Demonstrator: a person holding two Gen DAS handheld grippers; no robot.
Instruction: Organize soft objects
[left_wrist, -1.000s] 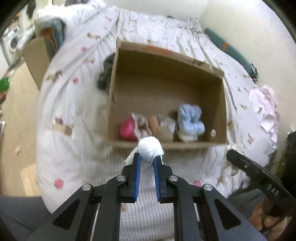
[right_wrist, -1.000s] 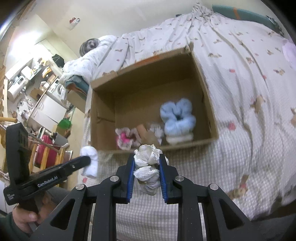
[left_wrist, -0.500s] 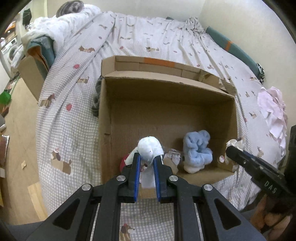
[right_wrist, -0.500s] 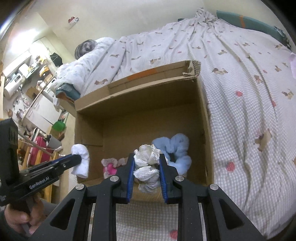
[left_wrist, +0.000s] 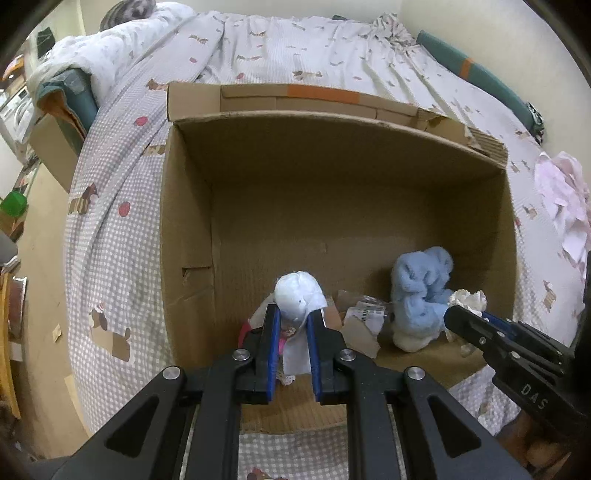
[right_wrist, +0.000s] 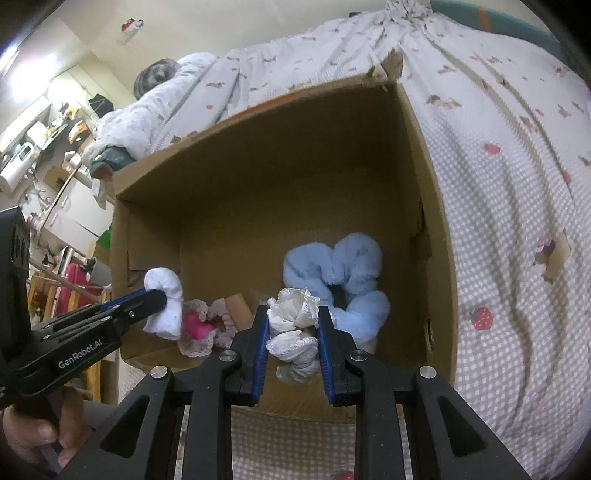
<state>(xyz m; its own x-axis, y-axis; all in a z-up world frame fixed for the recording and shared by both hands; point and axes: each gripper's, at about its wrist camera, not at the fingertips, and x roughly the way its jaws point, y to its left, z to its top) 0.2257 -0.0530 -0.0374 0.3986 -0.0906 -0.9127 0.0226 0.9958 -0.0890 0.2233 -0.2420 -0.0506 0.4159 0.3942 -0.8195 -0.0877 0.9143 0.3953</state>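
An open cardboard box (left_wrist: 192, 229) (right_wrist: 436, 206) lies on the bed. My left gripper (left_wrist: 291, 317) is shut on a rolled white sock (left_wrist: 298, 291), held over the box's near left part; the same sock (right_wrist: 166, 295) shows at the left of the right wrist view. My right gripper (right_wrist: 291, 321) is shut on a white lace-trimmed bundle (right_wrist: 293, 314), held over the box's near edge; its tip with the lace bundle (left_wrist: 467, 299) appears at the right of the left wrist view. Inside the box lie a fluffy light-blue roll (left_wrist: 421, 291) (right_wrist: 340, 273) and a pink frilled piece (right_wrist: 197, 328).
The bed wears a checked cover (left_wrist: 110, 236) with small prints. A pale pink cloth (left_wrist: 561, 199) lies on the bed right of the box. Cardboard scraps and a label (left_wrist: 364, 317) sit on the box floor. A hand (right_wrist: 33, 439) grips the left tool's handle.
Both grippers have come forward and down with their loads, from in front of the box to over its near edge. The box fills more of both views.
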